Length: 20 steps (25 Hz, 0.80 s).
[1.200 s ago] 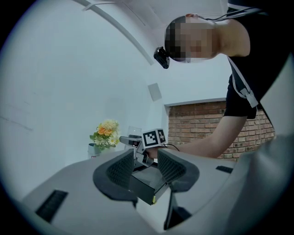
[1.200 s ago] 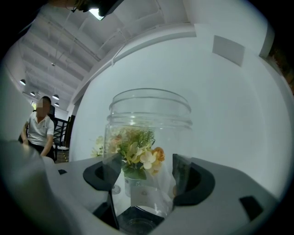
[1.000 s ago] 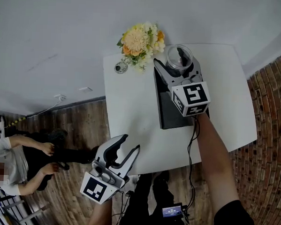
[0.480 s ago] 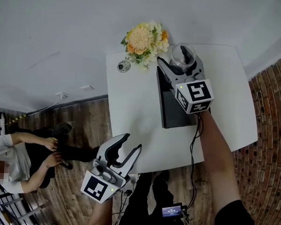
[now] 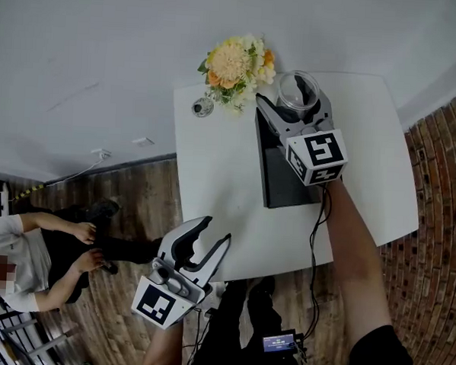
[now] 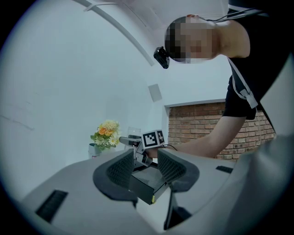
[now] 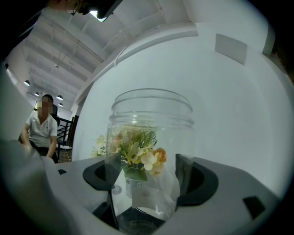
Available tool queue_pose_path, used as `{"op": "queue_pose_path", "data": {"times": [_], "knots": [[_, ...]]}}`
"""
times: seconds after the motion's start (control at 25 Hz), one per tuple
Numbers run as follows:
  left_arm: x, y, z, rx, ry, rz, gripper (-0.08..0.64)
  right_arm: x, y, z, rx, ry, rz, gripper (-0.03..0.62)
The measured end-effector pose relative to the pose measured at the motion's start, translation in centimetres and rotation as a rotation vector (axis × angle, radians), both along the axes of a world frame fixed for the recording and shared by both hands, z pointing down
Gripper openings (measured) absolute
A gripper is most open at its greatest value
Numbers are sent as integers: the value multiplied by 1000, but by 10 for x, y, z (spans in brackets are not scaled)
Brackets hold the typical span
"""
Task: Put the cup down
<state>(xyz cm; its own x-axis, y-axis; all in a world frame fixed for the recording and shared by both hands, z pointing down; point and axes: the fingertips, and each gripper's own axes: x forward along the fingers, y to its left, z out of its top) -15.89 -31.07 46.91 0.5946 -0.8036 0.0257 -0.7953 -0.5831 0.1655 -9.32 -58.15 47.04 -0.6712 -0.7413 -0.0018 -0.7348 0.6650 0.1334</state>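
No words, numbers or brand names can be read anywhere in these views. The cube (image 5: 321, 156) on the right gripper (image 5: 296, 105) and the cube (image 5: 160, 306) on the left gripper (image 5: 214, 231) each carry black-and-white square marker patterns, which are not lettering. A pale rectangular patch (image 7: 146, 198) shows low through the clear cup (image 7: 151, 137), and a small lit screen (image 5: 279, 342) glows beyond the near edge of the tabletop (image 5: 213, 177); both are too blurred or small to show any print.
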Motion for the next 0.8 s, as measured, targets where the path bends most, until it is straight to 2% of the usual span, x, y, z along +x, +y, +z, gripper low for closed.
{"op": "queue_pose_path", "data": {"times": [0.8], "knots": [[1, 1, -1, 5, 9, 11, 152, 6, 3, -11, 18, -75, -7, 428]]}}
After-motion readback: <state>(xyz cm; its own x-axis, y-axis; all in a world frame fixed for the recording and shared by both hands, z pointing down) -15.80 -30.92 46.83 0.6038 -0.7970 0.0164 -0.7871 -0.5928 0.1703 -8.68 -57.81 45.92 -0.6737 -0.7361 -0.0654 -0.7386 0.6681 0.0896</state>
